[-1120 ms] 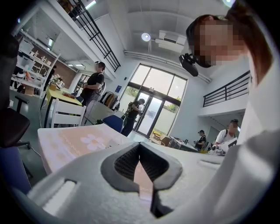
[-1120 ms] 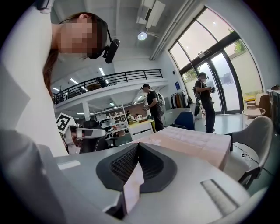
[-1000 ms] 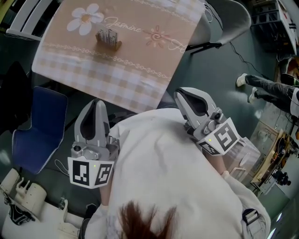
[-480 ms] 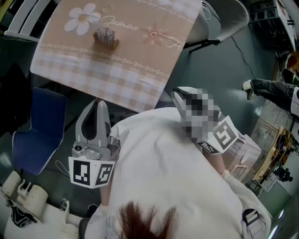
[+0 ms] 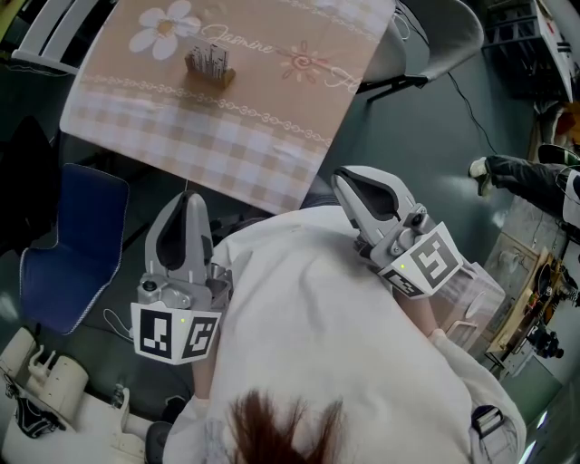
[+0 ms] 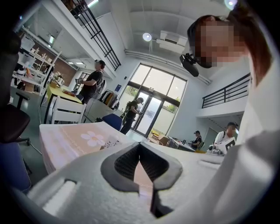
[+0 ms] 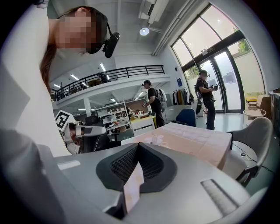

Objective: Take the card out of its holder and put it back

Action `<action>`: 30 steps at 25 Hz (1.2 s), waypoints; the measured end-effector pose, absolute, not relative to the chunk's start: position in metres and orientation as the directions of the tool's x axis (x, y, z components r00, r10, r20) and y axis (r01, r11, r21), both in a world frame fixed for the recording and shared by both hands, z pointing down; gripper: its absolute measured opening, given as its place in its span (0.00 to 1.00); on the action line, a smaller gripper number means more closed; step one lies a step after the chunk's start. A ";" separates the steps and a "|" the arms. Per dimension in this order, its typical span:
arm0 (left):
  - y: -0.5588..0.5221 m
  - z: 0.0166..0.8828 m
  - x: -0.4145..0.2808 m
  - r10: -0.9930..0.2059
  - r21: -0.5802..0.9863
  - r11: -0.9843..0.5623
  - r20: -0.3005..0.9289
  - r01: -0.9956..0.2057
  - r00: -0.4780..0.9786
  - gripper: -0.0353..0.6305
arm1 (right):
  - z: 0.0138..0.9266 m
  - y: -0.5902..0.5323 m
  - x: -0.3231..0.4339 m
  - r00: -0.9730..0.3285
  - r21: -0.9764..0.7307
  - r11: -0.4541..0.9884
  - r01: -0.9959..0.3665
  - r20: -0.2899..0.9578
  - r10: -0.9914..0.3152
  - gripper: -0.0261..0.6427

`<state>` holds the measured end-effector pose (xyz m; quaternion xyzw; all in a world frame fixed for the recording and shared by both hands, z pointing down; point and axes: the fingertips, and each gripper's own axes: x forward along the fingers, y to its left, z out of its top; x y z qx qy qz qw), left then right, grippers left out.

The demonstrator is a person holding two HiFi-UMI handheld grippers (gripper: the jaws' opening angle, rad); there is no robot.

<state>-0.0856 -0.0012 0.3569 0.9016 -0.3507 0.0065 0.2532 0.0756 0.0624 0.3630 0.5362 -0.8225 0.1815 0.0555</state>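
- The card holder stands on the surface, which has a pink checked pattern. The white flower print is just beside the holder.
- The card stands upright inside the card holder. It is too small in the head view for me to read its print.
- The left gripper is well apart from the card holder, off the near edge of the surface, and its tip points toward the holder.
- In the left gripper view the jaws are pressed together. Only a thin pale slit shows between the dark pads, and I see no thing held there.
- The right gripper is also well apart from the card holder, farther from it than the left gripper, past the near corner of the surface.
- In the right gripper view these jaws are closed too. A narrow strip of the same pale pink as the surface shows in the slit, and I cannot tell if it is a thin thing or only the surface seen through the gap.
- So the card is far from both pairs of jaws, and neither touches the card holder.
- A person in a white top holds both grippers close to the body.
- A blue chair is near the left gripper, well apart from the card holder.
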 end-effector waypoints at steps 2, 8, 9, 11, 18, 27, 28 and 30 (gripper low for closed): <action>0.000 0.356 -0.087 -0.633 0.454 -0.623 0.184 -0.636 0.752 0.05 | 0.362 0.063 0.075 -0.418 -0.233 0.360 -0.903 0.287 -0.862 0.04; 0.000 0.355 -0.090 -0.646 0.459 -0.615 0.174 -0.642 0.743 0.05 | 0.362 0.063 0.074 -0.417 -0.220 0.364 -0.905 0.292 -0.861 0.04; -0.001 0.355 -0.090 -0.646 0.458 -0.615 0.174 -0.642 0.743 0.05 | 0.362 0.062 0.074 -0.416 -0.217 0.364 -0.906 0.291 -0.862 0.03; -0.001 0.355 -0.089 -0.646 0.455 -0.616 0.176 -0.643 0.743 0.05 | 0.363 0.062 0.075 -0.414 -0.215 0.362 -0.907 0.289 -0.864 0.04; 0.000 0.358 -0.090 -0.641 0.450 -0.618 0.188 -0.645 0.745 0.05 | 0.365 0.062 0.072 -0.419 -0.227 0.364 -0.904 0.293 -0.859 0.04; 0.001 0.358 -0.093 -0.647 0.456 -0.608 0.191 -0.650 0.738 0.05 | 0.368 0.061 0.068 -0.430 -0.225 0.375 -0.899 0.305 -0.850 0.03; 0.001 0.358 -0.094 -0.649 0.455 -0.607 0.190 -0.651 0.737 0.05 | 0.368 0.061 0.068 -0.432 -0.223 0.378 -0.899 0.306 -0.848 0.03; 0.001 0.358 -0.094 -0.652 0.455 -0.606 0.187 -0.653 0.735 0.05 | 0.367 0.061 0.066 -0.439 -0.217 0.387 -0.896 0.307 -0.844 0.03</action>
